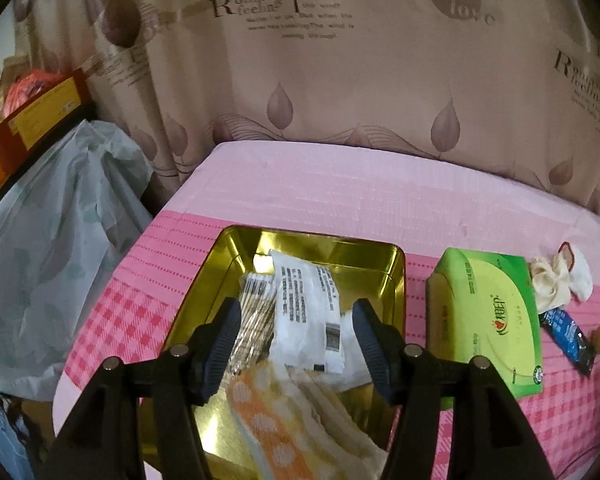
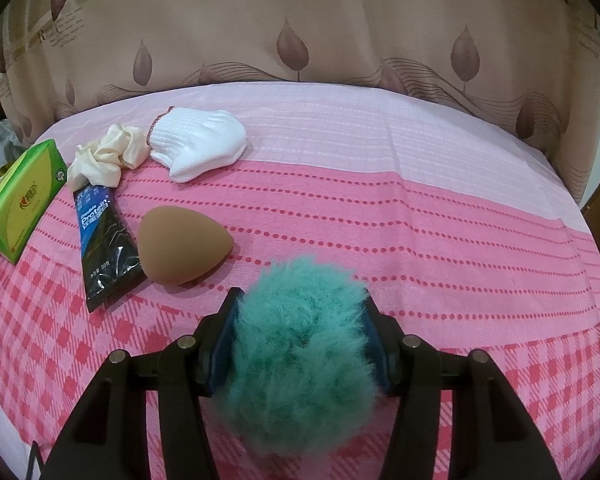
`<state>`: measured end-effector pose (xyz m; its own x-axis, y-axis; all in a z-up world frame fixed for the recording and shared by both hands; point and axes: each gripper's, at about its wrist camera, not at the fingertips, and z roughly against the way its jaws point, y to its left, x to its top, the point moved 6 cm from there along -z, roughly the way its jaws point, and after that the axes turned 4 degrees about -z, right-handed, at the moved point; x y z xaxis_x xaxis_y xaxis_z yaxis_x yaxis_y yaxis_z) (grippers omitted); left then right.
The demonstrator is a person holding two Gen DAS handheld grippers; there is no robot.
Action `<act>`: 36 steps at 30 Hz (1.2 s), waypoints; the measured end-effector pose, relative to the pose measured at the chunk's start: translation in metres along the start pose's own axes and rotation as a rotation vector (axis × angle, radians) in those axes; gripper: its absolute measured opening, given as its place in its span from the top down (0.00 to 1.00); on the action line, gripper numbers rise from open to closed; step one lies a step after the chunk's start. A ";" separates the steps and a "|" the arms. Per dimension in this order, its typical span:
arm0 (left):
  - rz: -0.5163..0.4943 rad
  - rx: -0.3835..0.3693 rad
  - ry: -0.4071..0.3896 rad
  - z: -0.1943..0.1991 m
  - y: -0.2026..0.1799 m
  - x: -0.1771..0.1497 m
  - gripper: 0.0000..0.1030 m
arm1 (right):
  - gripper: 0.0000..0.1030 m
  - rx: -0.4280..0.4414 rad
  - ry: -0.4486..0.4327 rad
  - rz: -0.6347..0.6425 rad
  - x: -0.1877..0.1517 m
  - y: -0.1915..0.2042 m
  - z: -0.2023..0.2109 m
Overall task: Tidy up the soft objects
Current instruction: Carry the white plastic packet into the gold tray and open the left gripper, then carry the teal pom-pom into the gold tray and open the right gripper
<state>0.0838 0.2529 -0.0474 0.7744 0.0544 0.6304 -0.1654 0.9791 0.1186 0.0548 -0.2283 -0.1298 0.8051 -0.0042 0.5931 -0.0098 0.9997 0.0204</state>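
Observation:
A gold tin tray (image 1: 396, 280) sits on the pink bedspread and holds white packets (image 1: 300, 308), a cotton swab pack (image 1: 252, 312) and an orange-and-yellow dotted towel (image 1: 280, 428). Above the tray's near end my left gripper (image 1: 296, 344) is open; its pads press on nothing. My right gripper (image 2: 300, 332) is shut on a fluffy teal pom-pom (image 2: 300, 360) just above the bedspread. To its left lie a tan makeup sponge (image 2: 180, 244), a blue-and-black tube (image 2: 104, 248), a cream scrunchie (image 2: 108, 156) and a white knit glove (image 2: 200, 144).
A green tissue pack (image 1: 488, 320) lies right of the tray. A beige printed curtain (image 1: 340, 80) hangs behind the bed. Off the bed's left edge are a pale plastic bag (image 1: 60, 240) and stacked boxes (image 1: 40, 116). Bare bedspread (image 2: 440, 220) stretches right of the pom-pom.

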 end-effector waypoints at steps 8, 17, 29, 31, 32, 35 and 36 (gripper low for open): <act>0.074 0.033 -0.018 0.003 0.014 -0.017 0.42 | 0.68 -0.023 0.002 0.014 0.000 0.008 0.003; 0.135 0.066 -0.082 0.013 0.023 -0.027 0.42 | 0.74 -0.042 0.011 0.061 0.011 0.035 0.017; 0.124 0.077 -0.162 0.033 0.018 -0.025 0.42 | 0.74 0.027 -0.070 0.199 0.045 0.126 0.057; 0.130 0.073 -0.162 0.034 0.020 -0.024 0.42 | 0.74 0.065 -0.075 0.223 0.049 0.148 0.061; 0.133 0.074 -0.161 0.034 0.021 -0.024 0.42 | 0.74 0.079 -0.077 0.232 0.049 0.158 0.063; 0.148 0.072 -0.155 0.033 0.024 -0.024 0.42 | 0.74 0.134 -0.081 0.270 0.054 0.195 0.066; 0.152 0.075 -0.152 0.033 0.026 -0.025 0.42 | 0.74 0.150 -0.084 0.281 0.056 0.206 0.067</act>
<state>0.0404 0.2702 -0.0350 0.6371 0.1640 0.7532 -0.3224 0.9442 0.0670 0.0581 -0.0244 -0.0389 0.7070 0.2629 0.6565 -0.3169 0.9477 -0.0382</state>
